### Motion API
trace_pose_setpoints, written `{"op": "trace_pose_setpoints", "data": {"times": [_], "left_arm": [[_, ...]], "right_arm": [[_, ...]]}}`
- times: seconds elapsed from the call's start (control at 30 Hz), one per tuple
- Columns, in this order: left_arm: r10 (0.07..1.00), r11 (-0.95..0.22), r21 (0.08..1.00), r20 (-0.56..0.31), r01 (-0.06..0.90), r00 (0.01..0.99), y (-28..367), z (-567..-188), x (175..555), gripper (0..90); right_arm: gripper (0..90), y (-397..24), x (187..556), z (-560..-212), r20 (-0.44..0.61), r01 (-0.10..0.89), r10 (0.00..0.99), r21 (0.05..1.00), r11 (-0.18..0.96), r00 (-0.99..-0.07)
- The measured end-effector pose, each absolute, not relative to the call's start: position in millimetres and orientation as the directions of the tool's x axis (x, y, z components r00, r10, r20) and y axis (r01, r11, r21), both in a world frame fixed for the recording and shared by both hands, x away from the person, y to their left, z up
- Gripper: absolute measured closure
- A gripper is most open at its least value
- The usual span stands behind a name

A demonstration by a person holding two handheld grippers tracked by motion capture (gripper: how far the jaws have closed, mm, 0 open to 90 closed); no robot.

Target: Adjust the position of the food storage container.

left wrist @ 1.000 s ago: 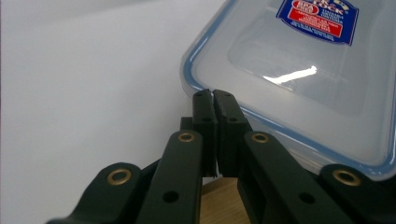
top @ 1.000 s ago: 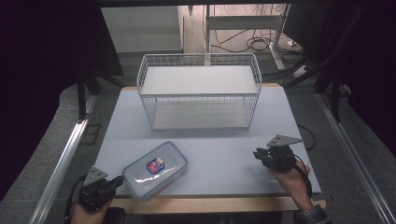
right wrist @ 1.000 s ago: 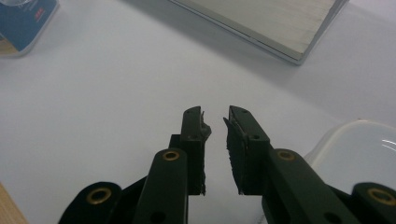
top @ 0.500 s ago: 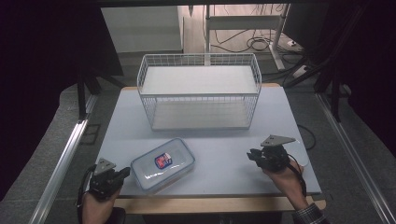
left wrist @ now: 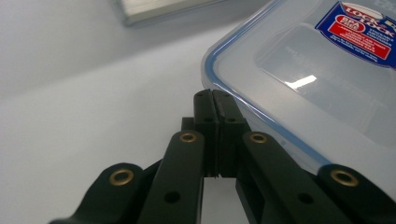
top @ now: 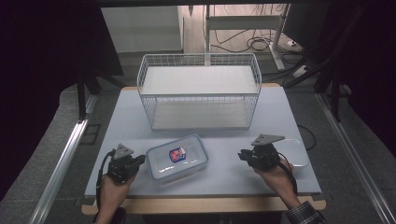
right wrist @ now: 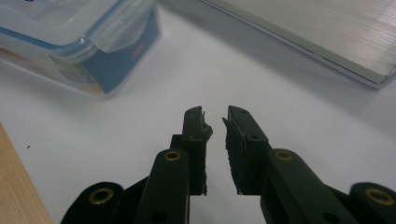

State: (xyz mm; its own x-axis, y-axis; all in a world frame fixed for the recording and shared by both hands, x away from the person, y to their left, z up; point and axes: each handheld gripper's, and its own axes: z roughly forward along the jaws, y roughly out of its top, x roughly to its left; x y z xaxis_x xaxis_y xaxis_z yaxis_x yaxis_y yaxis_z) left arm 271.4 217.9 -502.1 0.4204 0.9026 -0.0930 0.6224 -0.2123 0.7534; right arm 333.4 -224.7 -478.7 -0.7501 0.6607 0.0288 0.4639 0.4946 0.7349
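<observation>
A clear lidded container with a blue seal lies on the near middle of the table, in front of the wire basket. The left gripper sits just beside the container's left edge, its 2 jaws pressed together on nothing. The right gripper rests well right of the container, its 2 jaws a narrow gap apart and empty.

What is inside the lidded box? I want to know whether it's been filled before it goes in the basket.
Through the clear lid of the box no contents show, just glare. The label covers part of the inside, so that part stays unseen.
</observation>
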Motion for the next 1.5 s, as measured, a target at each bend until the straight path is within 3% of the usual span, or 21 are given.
{"op": "trace_pose_setpoints", "data": {"times": [0.5,1.03,1.27,1.5], "left_arm": [[0.840,-0.284,0.768,-0.090,0.574,0.536,175.3,-501.8,316.4,89.6],[0.795,-0.313,0.770,-0.107,0.556,0.597,150.6,-501.5,329.2,89.0],[0.775,-0.304,0.798,-0.111,0.520,0.622,159.3,-493.1,313.0,77.8],[0.782,-0.266,0.822,-0.122,0.503,0.612,172.9,-489.2,290.6,51.9]], "right_arm": [[80.7,-218.8,339.7,-488.2,0.033,0.466,0.663,0.737,0.490,-0.748],[79.0,-219.6,337.6,-490.6,-0.010,0.447,0.656,0.724,0.525,-0.754],[71.7,-227.7,330.7,-484.1,-0.055,0.417,0.662,0.738,0.531,-0.747],[54.8,-239.4,324.1,-477.8,-0.037,0.416,0.687,0.772,0.480,-0.725]]}}
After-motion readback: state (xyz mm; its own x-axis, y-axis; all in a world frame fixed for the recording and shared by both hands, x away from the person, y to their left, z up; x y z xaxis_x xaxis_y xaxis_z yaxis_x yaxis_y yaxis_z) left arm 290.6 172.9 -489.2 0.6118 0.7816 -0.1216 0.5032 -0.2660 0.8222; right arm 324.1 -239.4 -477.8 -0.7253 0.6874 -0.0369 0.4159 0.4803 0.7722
